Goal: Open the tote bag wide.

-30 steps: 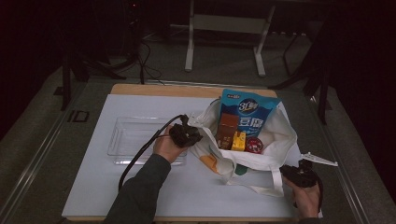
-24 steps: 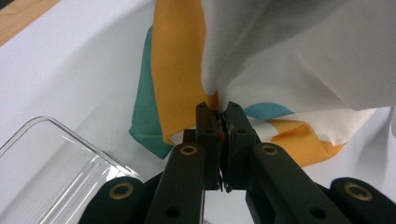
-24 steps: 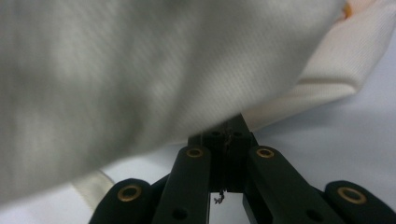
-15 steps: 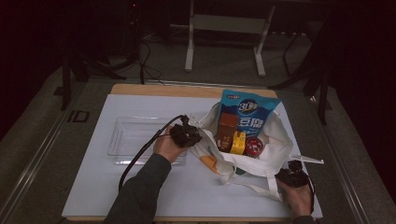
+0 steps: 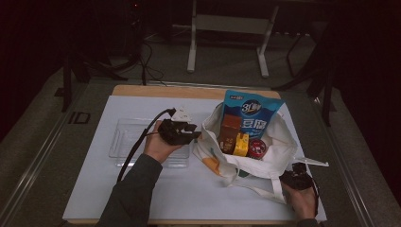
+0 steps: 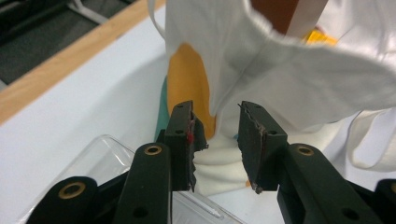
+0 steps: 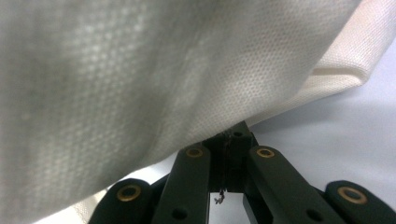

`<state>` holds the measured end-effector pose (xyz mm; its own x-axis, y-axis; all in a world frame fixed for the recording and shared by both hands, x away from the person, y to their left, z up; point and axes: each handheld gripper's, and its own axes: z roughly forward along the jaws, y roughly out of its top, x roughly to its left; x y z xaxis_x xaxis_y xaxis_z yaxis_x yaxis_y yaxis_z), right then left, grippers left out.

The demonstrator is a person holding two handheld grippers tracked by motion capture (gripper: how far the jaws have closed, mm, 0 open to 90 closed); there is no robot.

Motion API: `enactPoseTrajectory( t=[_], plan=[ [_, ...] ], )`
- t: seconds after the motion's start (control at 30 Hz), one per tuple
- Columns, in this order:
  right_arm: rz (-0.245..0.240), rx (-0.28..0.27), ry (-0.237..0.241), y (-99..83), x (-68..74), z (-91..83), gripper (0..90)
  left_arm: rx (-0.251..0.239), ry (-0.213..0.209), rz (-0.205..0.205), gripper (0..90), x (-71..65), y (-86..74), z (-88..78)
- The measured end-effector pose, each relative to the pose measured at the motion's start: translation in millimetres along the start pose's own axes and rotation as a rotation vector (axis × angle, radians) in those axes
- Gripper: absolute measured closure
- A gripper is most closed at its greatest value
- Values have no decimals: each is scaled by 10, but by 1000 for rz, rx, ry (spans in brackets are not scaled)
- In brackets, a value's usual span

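Observation:
A white tote bag (image 5: pixel 265 165) with orange and green print lies open on the white mat. Inside it are a blue pouch (image 5: pixel 250 116), a brown box (image 5: pixel 230 130), a yellow item (image 5: pixel 241 144) and a small red round thing (image 5: pixel 257 147). My left gripper (image 5: pixel 191 134) hovers just off the bag's left rim; its jaws have just been opening. In the left gripper view the left gripper (image 6: pixel 217 112) has parted pads, and the bag's rim (image 6: pixel 289 79) hangs beyond them untouched. My right gripper (image 5: pixel 295 177) sits at the bag's near right corner. The right gripper (image 7: pixel 231 135) is shut on the bag fabric (image 7: pixel 140 70).
A clear plastic tray (image 5: pixel 127 139) lies on the mat (image 5: pixel 189 194) left of the bag, partly under my left hand; its corner (image 6: pixel 93 158) lies below the left jaws. The wooden table edge (image 5: pixel 142 91) runs along the back, with metal stand legs (image 5: pixel 191 52) beyond.
The left gripper's jaws have parted and let go of the bag's left rim, and the hand has risen a little. The rim has slackened back. The right gripper has stayed put.

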<state>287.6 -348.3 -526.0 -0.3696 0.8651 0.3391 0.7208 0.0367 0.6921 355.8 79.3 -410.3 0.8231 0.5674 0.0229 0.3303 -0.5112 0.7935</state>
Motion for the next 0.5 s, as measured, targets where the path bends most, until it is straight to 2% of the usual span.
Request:
enactPoseTrajectory(
  t=[0.17, 0.27, 0.3, 0.37, 0.5],
  plan=[
    [2, -5, 2, -4, -4, -10, 898, -23, -4, 12, 674, -18, 71, -173],
    [2, -6, 2, -3, -2, -7, 898, -42, -15, 6, 678, -20, 107, -228],
    [1, -5, 1, -2, 0, -5, 898, -67, -23, -1, 678, -18, 141, -270],
    [0, -7, 0, -2, 1, -5, 898, -86, -14, 4, 703, -21, 177, -309],
    [-1, -7, 0, -1, 2, -4, 898, -126, -29, -12, 719, -36, 286, -344]
  ],
)
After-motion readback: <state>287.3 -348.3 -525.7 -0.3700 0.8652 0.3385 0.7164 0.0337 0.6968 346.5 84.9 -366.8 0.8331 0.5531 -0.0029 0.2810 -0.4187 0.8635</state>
